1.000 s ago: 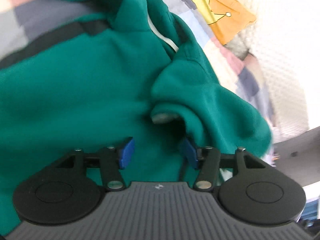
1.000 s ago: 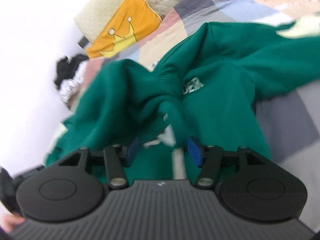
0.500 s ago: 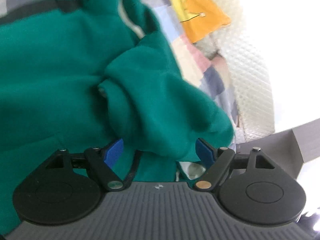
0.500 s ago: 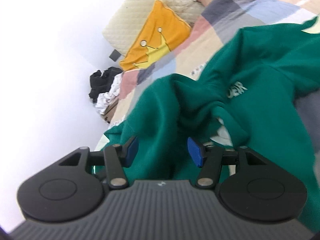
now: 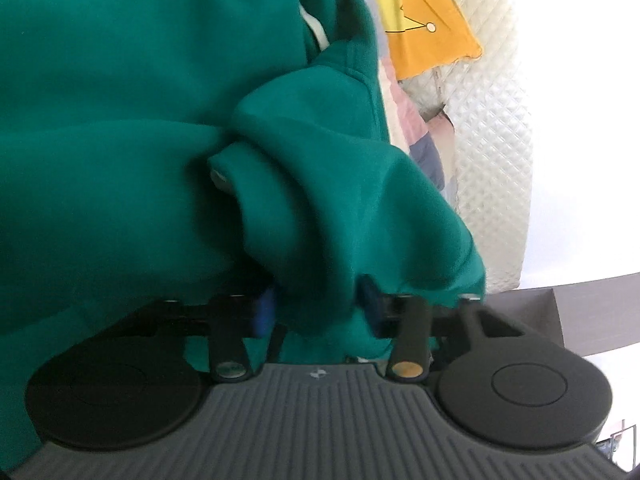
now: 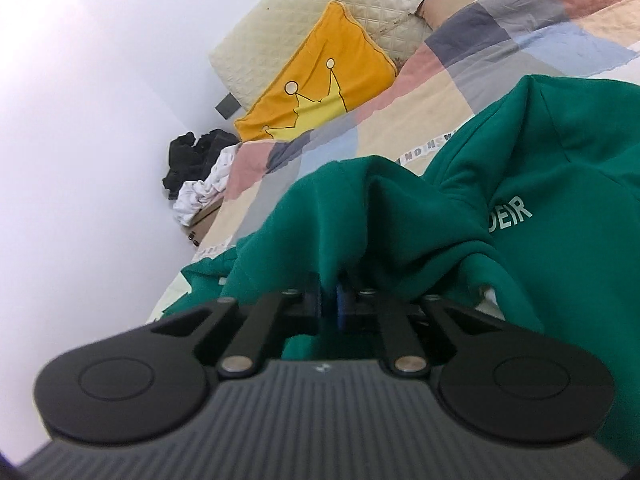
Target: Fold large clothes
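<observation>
The green sweatshirt lies rumpled across a patchwork bedspread, its pale printed letters showing to the right in the right wrist view, and both tongs are buried in its folds. The right gripper points slightly downward toward the head of the bed; its blue pads have come together with a thin ridge of green cloth pinched between them, and the fabric rises from that pinch in a taut peak. The left gripper also tilts a little downward, with the camera rolled so that the bed runs up the right side of its view. Its jaws are closing around a thick rolled cuff or hem of the same sweatshirt, which bulges between the two blue fingers; both pads appear to touch the bundle, though motion blur makes the firmness of that contact hard to judge. No hand or sleeve of the person shows in either view. Beyond the garment, an orange cushion with a yellow crown leans against a cream quilted headboard, and beside the bed near the white wall lies a small heap of black and white clothes.
</observation>
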Tool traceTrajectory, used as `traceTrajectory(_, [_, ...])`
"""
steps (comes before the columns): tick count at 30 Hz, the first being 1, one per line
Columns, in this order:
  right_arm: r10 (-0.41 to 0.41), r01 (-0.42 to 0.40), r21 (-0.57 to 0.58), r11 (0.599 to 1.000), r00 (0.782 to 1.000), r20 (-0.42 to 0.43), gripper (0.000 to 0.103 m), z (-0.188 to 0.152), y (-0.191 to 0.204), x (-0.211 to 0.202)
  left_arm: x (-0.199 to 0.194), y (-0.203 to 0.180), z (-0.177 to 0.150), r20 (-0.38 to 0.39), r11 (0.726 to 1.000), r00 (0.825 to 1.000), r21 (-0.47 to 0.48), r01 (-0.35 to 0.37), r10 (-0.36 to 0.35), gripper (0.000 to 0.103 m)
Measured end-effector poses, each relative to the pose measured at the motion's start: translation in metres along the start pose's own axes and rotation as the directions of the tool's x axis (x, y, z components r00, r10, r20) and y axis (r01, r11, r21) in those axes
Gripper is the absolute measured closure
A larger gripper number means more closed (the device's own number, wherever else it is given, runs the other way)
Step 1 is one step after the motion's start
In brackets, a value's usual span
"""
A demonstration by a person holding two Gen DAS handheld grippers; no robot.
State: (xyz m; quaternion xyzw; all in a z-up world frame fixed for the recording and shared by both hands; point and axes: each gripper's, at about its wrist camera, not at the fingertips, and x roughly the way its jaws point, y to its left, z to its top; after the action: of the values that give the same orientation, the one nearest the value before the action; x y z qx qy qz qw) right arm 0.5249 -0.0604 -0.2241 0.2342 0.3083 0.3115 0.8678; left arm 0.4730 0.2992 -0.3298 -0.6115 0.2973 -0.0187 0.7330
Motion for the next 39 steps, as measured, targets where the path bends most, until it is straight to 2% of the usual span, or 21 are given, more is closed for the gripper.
traceTrajectory(2, [0.009,-0.009,0.007,1.000,1.000,-0.008,0.095,0.001,0.001,-0.002,-0.005,0.003,0.001,-0.005,0.999,1.000,-0.011,0.030,-0.030,0.077])
traceTrajectory(5, [0.009,-0.009,-0.020,1.000,1.000,-0.003,0.095,0.002,0.011,-0.008,-0.016,-0.003,0.005,0.005,0.997,0.997,0.007,0.081,-0.081,0.087])
traceTrajectory(9, [0.036,-0.036,-0.044,0.998,0.999,-0.008,0.095,-0.004,0.030,-0.024,-0.048,-0.011,0.003,0.056,0.990,0.988,0.032,0.139,-0.140,0.087])
traceTrajectory(11, [0.010,-0.016,-0.105,0.994,0.998,-0.057,0.096,-0.014,0.041,-0.032,-0.062,-0.012,0.003,0.074,0.990,0.987,0.035,0.137,-0.139,0.088])
traceTrajectory(14, [-0.021,-0.003,-0.191,0.982,0.992,-0.124,0.096,-0.033,0.052,-0.046,-0.074,-0.015,-0.001,0.079,0.996,0.994,0.057,0.074,-0.079,0.088])
traceTrajectory(16, [-0.056,0.016,-0.223,0.975,0.983,-0.176,0.096,-0.049,0.054,-0.048,-0.075,-0.015,-0.006,0.076,0.997,0.997,0.070,-0.028,0.022,0.088])
traceTrajectory(17, [-0.071,0.027,-0.219,0.975,0.978,-0.194,0.096,-0.055,0.052,-0.047,-0.075,-0.016,-0.008,0.080,0.991,0.993,0.095,-0.093,0.086,0.088])
traceTrajectory(19, [-0.090,0.049,-0.159,0.986,0.961,-0.261,0.096,-0.070,0.043,-0.043,-0.069,-0.015,-0.013,0.089,0.966,0.974,0.136,-0.220,0.209,0.088])
traceTrajectory(23, [-0.127,0.080,-0.147,0.986,0.929,-0.348,0.095,-0.093,0.029,-0.026,-0.058,-0.006,-0.014,0.102,0.916,0.929,0.161,-0.367,0.355,0.087])
traceTrajectory(24, [-0.125,0.077,-0.144,0.987,0.921,-0.368,0.095,-0.096,0.028,-0.023,-0.054,-0.005,-0.013,0.106,0.909,0.923,0.163,-0.384,0.371,0.086])
traceTrajectory(26, [-0.119,0.076,-0.133,0.988,0.926,-0.358,0.092,-0.095,0.029,-0.028,-0.051,-0.005,-0.012,0.110,0.911,0.923,0.160,-0.381,0.367,0.086])
traceTrajectory(27, [-0.108,0.071,-0.117,0.991,0.930,-0.352,0.090,-0.093,0.029,-0.033,-0.053,-0.007,-0.011,0.110,0.913,0.925,0.156,-0.377,0.363,0.084])
traceTrajectory(28, [-0.100,0.068,-0.103,0.992,0.932,-0.350,0.084,-0.091,0.029,-0.038,-0.053,-0.007,-0.010,0.111,0.916,0.926,0.148,-0.374,0.360,0.078])
traceTrajectory(30, [-0.098,0.077,-0.074,0.994,0.933,-0.345,0.065,-0.087,0.025,-0.047,-0.061,-0.002,-0.013,0.113,0.928,0.934,0.123,-0.351,0.339,0.067])
traceTrajectory(31, [-0.091,0.079,-0.050,0.996,0.938,-0.334,0.058,-0.085,0.021,-0.053,-0.060,-0.001,-0.013,0.108,0.939,0.942,0.103,-0.328,0.317,0.056])
traceTrajectory(32, [-0.077,0.073,-0.025,0.997,0.944,-0.321,0.057,-0.082,0.017,-0.060,-0.062,-0.001,-0.012,0.102,0.947,0.949,0.089,-0.309,0.300,0.049])
traceTrajectory(34, [-0.055,0.066,0.031,0.997,0.955,-0.292,0.057,-0.075,0.008,-0.071,-0.061,-0.002,-0.016,0.097,0.954,0.954,0.067,-0.291,0.284,0.044])
traceTrajectory(39, [-0.055,0.083,0.178,0.981,0.987,-0.152,0.058,-0.053,-0.021,-0.090,-0.066,-0.002,-0.027,0.097,0.957,0.954,0.037,-0.288,0.283,0.043])
